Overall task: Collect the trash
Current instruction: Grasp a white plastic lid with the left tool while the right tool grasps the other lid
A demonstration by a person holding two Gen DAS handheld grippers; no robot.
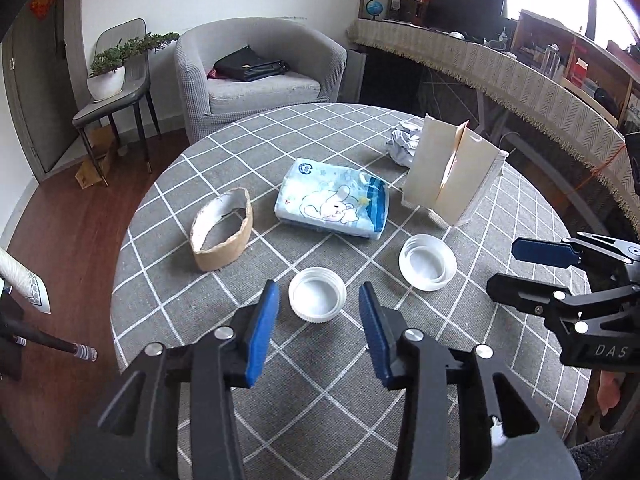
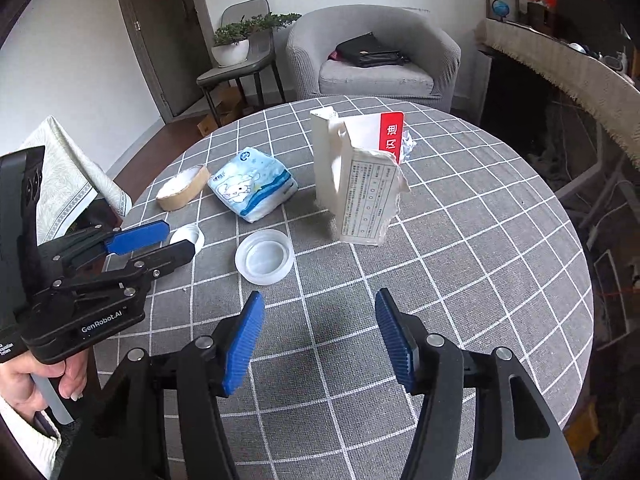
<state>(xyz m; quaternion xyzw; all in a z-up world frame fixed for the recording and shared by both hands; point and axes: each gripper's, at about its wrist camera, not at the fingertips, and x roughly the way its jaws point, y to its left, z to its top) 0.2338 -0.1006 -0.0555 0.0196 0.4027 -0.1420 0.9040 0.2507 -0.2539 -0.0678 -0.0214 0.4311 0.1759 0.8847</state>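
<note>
On the round grey checked table lie a white screw lid, a translucent lid, a torn cardboard ring, a blue tissue pack, a torn white carton standing upright and crumpled paper. My left gripper is open and empty, just short of the white lid. My right gripper is open and empty over bare cloth, short of the translucent lid. The carton, tissue pack and ring also show in the right wrist view.
A grey armchair with a black bag stands behind the table. A chair with a potted plant is at the left. A long cloth-covered counter runs along the right. Wooden floor lies left of the table.
</note>
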